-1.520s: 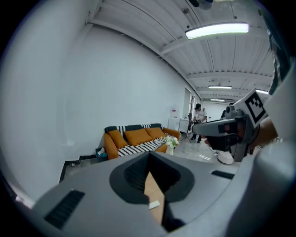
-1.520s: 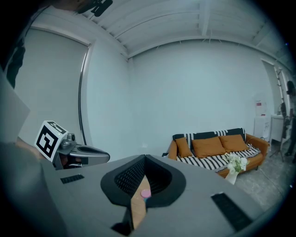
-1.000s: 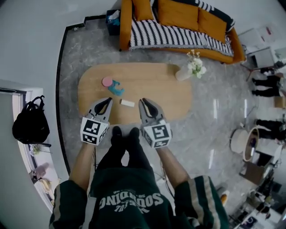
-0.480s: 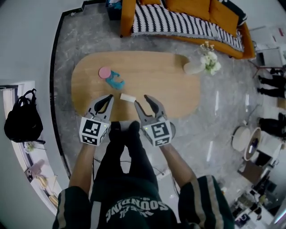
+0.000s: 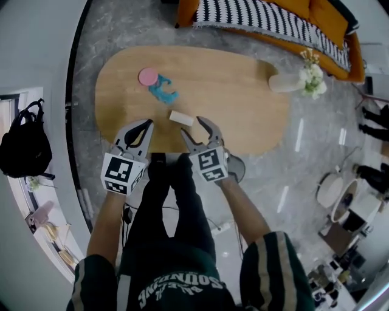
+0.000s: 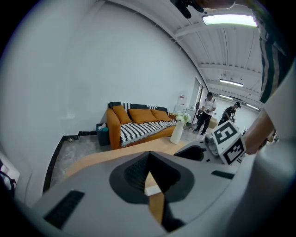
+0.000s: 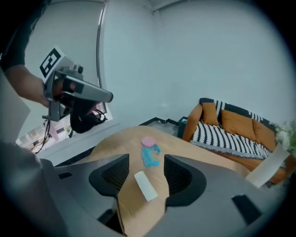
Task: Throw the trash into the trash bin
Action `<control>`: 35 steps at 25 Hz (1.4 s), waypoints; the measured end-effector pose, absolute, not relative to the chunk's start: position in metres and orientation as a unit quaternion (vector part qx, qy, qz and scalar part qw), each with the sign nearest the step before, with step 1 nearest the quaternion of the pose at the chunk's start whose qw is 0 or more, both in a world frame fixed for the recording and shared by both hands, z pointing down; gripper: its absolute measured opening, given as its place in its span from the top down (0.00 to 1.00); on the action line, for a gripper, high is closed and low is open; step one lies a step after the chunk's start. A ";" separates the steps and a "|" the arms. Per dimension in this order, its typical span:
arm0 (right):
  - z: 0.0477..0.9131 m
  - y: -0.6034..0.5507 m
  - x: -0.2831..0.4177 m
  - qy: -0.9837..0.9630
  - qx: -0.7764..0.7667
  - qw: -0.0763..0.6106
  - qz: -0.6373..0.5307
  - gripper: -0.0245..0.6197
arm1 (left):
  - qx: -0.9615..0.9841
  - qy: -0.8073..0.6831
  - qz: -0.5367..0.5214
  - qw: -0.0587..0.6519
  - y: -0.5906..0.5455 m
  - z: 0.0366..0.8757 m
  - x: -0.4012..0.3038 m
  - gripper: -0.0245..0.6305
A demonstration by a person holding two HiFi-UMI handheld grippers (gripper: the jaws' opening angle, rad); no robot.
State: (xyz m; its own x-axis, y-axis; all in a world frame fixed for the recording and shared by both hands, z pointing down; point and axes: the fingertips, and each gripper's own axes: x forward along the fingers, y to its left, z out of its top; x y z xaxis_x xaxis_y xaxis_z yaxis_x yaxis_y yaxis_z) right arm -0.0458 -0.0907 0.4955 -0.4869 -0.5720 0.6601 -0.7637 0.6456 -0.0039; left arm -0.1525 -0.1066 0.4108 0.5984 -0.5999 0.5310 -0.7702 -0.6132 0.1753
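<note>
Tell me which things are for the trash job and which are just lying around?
For the job:
- white block
- teal crumpled piece
- pink disc, probably trash too
- dark bin by the sofa, likely the trash bin
- right gripper, jaws opening toward the white block, holding nothing

Just lying about:
- vase of flowers
- sofa
- black bag

Block [image 5: 181, 118] on table [image 5: 243, 121] just beyond the opening fingers of the right gripper [image 5: 192, 127], scrap [image 5: 164, 92] and disc [image 5: 147, 76] farther ahead, leftward
</note>
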 end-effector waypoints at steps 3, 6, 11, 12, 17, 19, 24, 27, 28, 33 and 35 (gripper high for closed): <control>0.541 -0.087 -0.043 -0.836 0.385 0.357 0.158 0.63 | 0.868 -0.389 0.230 0.205 -0.097 0.431 -0.159 0.96; 0.583 -0.082 -0.043 -0.829 0.363 0.394 0.158 0.63 | 0.868 -0.384 0.236 0.208 -0.090 0.449 -0.160 0.96; 0.648 -0.078 -0.048 -0.815 0.328 0.458 0.138 0.63 | 0.866 -0.377 0.247 0.219 -0.074 0.472 -0.169 0.96; 0.660 -0.078 -0.046 -0.808 0.323 0.475 0.133 0.63 | 0.864 -0.377 0.249 0.222 -0.070 0.476 -0.172 0.96; 0.696 -0.075 -0.030 -0.776 0.312 0.534 0.126 0.63 | 0.854 -0.386 0.255 0.238 -0.057 0.489 -0.187 0.96; 0.699 -0.073 -0.029 -0.770 0.312 0.541 0.131 0.68 | 0.851 -0.389 0.257 0.240 -0.055 0.490 -0.194 0.96; 0.690 -0.065 -0.029 -0.765 0.321 0.538 0.149 0.70 | 0.852 -0.390 0.254 0.240 -0.059 0.487 -0.203 0.96; 0.674 -0.066 -0.030 -0.768 0.344 0.519 0.152 0.72 | 0.855 -0.387 0.247 0.241 -0.063 0.484 -0.204 0.96; 0.666 -0.069 -0.029 -0.769 0.356 0.507 0.157 0.72 | 0.857 -0.384 0.245 0.242 -0.064 0.484 -0.202 0.96; 0.614 -0.076 -0.026 -0.767 0.426 0.443 0.184 0.72 | 0.867 -0.367 0.240 0.236 -0.073 0.475 -0.189 0.96; 0.586 -0.080 -0.022 -0.762 0.458 0.414 0.194 0.72 | 0.874 -0.357 0.235 0.230 -0.077 0.468 -0.182 0.96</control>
State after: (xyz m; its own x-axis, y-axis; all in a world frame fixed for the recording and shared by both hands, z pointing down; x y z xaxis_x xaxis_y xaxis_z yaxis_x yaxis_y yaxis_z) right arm -0.0221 -0.0804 0.5864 -0.2373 -0.5381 0.8088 -0.8587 0.5054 0.0843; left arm -0.1817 -0.0767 0.4682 0.6344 -0.5160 0.5755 -0.7323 -0.6397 0.2337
